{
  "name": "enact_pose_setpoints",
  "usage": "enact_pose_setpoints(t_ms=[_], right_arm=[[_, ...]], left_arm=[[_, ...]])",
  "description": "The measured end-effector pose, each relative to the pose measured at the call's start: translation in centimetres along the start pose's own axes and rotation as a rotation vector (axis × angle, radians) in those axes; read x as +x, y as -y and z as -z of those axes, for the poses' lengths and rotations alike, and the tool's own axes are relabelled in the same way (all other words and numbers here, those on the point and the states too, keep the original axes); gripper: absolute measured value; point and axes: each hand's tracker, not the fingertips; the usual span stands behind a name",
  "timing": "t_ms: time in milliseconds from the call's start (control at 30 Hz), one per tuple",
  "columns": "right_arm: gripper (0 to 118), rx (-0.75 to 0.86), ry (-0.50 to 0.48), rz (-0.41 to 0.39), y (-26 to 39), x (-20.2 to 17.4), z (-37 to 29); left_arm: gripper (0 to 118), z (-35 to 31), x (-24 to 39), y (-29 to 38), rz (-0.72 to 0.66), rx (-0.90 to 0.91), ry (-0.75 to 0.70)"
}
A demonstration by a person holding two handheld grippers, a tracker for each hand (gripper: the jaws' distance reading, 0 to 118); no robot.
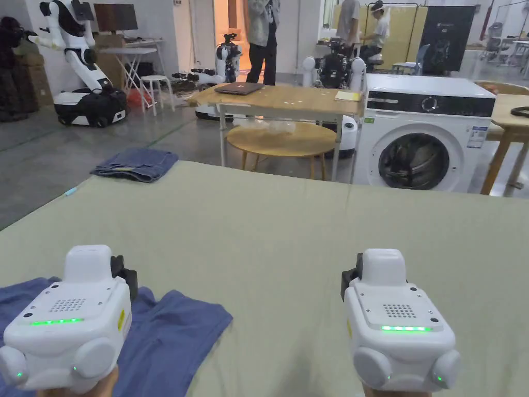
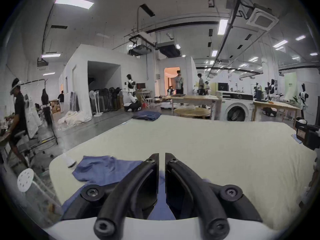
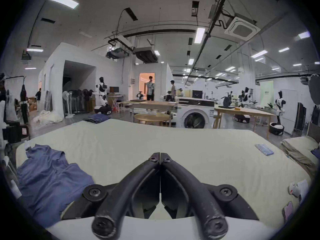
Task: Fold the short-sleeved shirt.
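The left gripper (image 2: 161, 157), jaws nearly closed on nothing, hovers over the rumpled blue shirt (image 1: 170, 336) at seven o'clock on the bed (image 1: 289, 232). The right gripper (image 3: 160, 157), jaws together, holds nothing. Best to open wide and pinch one layer by the hem.

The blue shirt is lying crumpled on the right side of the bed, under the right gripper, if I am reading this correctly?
Not quite: the blue shirt lies crumpled on the bed's left side, under the left gripper, as the head view shows.
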Motion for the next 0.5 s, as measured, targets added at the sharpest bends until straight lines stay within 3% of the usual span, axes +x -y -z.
enact_pose_setpoints(t_ms=[300,367,433,500], right_arm=[[0,-0.093,-0.1,-0.055,2.1,-3.8,1.3],[0,-0.11,-0.102,-0.063,2.6,-4.0,1.5],[0,-0.127,-0.105,-0.069,3.0,-4.1,1.7],[0,-0.141,-0.1,-0.077,2.9,-4.0,1.2]], left_arm=[[4,3.9,-10.5,2.9,-0.086,-0.39,0.019],[23,5.2,-11.8,3.8,-0.133,-0.466,0.06],[29,6.3,-12.1,4.7,-0.137,-0.542,0.108],[84,8.0,-12.1,5.9,-0.129,-0.626,0.145]])
